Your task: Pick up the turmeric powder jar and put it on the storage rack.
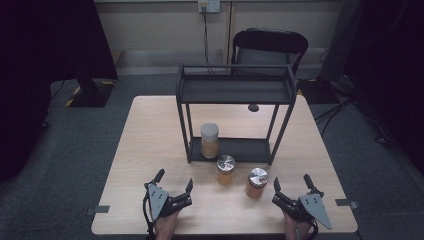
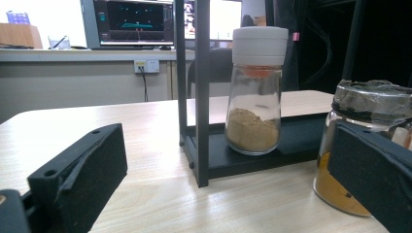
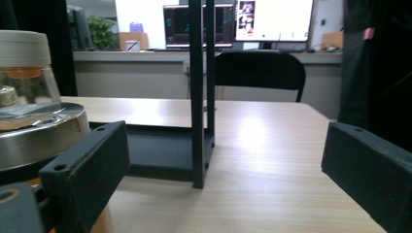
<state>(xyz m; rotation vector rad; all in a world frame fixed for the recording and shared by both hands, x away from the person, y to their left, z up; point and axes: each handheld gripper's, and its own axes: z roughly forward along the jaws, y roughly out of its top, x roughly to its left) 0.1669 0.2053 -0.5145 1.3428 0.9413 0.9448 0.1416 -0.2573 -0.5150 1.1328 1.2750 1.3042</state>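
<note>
Both claws, left claw and right claw, sit wide at bottom frame; I judge them staged for the two metal-lidded jars ahead, below the rack.

Black rack, pale wood table, white-capped jar of tan powder.

Jars ahead; bare table leftward

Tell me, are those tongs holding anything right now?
No. Both the left tongs and the right tongs are open and empty, resting on the table short of the two metal-lidded jars.
</note>
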